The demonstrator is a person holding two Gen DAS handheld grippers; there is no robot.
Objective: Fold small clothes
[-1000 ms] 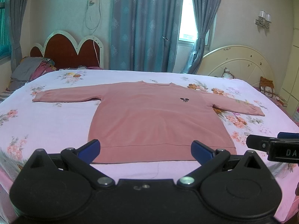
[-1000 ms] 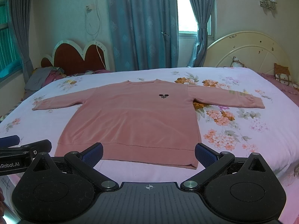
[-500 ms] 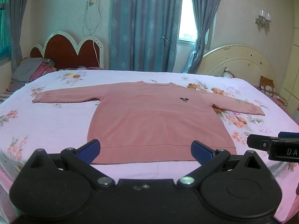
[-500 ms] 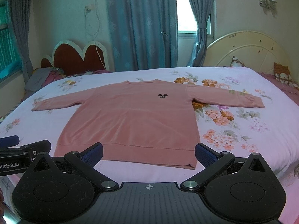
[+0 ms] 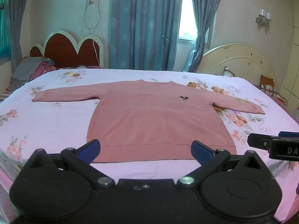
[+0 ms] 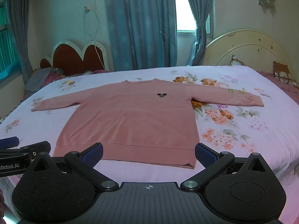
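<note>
A pink long-sleeved sweater (image 5: 155, 119) (image 6: 130, 119) lies flat and face up on the bed, sleeves spread out to both sides, a small dark emblem on the chest. My left gripper (image 5: 145, 146) hovers just short of the hem, open, with nothing between its blue pads. My right gripper (image 6: 149, 154) is also open and empty, level with the hem near its right corner. Each gripper shows at the edge of the other's view: the right one (image 5: 272, 145) and the left one (image 6: 20, 149).
The bed (image 5: 46, 123) has a pale floral sheet. A pile of clothes (image 5: 31, 69) lies at the far left by a red headboard (image 5: 65, 54). A cream headboard (image 6: 248, 50) and cushions (image 6: 282, 72) are at the right. Curtains and a window are behind.
Almost nothing has changed; both grippers stay open near the hem, with only a slight drift of the views.
</note>
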